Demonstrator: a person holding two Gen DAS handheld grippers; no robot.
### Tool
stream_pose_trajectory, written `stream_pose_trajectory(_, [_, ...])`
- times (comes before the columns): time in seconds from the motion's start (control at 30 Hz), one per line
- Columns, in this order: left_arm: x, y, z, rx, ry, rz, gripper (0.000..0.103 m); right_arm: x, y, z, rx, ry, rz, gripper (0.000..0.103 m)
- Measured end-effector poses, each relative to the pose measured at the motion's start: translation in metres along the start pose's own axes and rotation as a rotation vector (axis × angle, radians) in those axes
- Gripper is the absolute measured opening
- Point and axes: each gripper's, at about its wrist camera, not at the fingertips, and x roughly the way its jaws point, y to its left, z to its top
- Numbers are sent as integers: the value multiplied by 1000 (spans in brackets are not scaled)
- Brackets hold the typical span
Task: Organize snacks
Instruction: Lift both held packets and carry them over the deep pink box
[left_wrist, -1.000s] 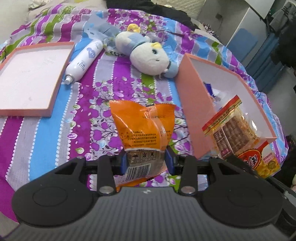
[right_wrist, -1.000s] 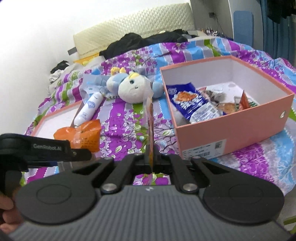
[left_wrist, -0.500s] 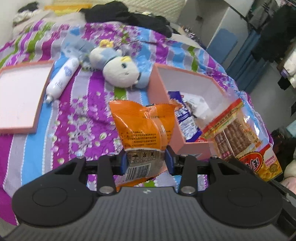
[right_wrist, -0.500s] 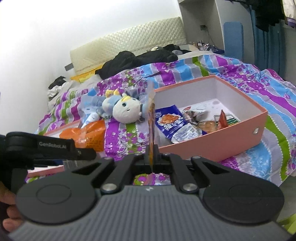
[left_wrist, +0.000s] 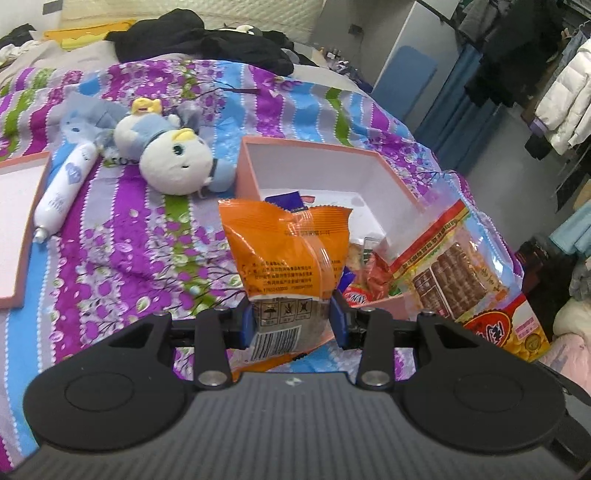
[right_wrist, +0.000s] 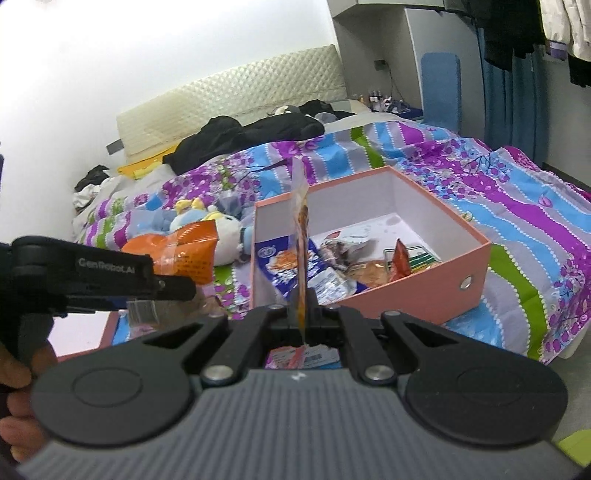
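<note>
Left claw (left_wrist: 291, 325) closed on orange snack bag (left_wrist: 288, 251) by its lower end, right claw (right_wrist: 303, 314) pinching biscuit pack (left_wrist: 454, 269) edge-on, both raised before open pink box (right_wrist: 421, 291) on bed (left_wrist: 122, 243), probably for dropping in.

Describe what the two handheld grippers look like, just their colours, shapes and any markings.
Both are matte black plastic with a ribbed grey top and two round discs. Scissor-like linkage arms with silver pivot screws run forward. The left gripper has blue fingertip pads. Seen from the right wrist, its side reads "GenRobot.AI" in pale letters. The right gripper has dark fingers. No cables show.
</note>
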Motion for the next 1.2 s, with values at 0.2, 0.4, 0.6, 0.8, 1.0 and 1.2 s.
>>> stream_pose_trajectory(0.2, [24,-10,20,12,7,-10,46,18,-17,16,-3,0,-13,3])
stream_pose_trajectory(0.4, [52,-18,46,19,11,-26,46,45,-31,32,2,9,-19,3])
stream_pose_trajectory(0.6, [84,-23,71,23,13,-34,46,75,-41,51,-11,3,-21,3])
stream_pose_trajectory(0.8, [125,-29,103,108,27,-44,46,114,-54,63,-19,22,-40,3])
stream_pose_trajectory(1.0, [175,-29,122,137,61,-50,46,162,-67,67,-9,85,-46,3])
stream_pose_trajectory(1.2, [215,-14,126,129,107,-30,46,203,-77,60,6,158,-49,3])
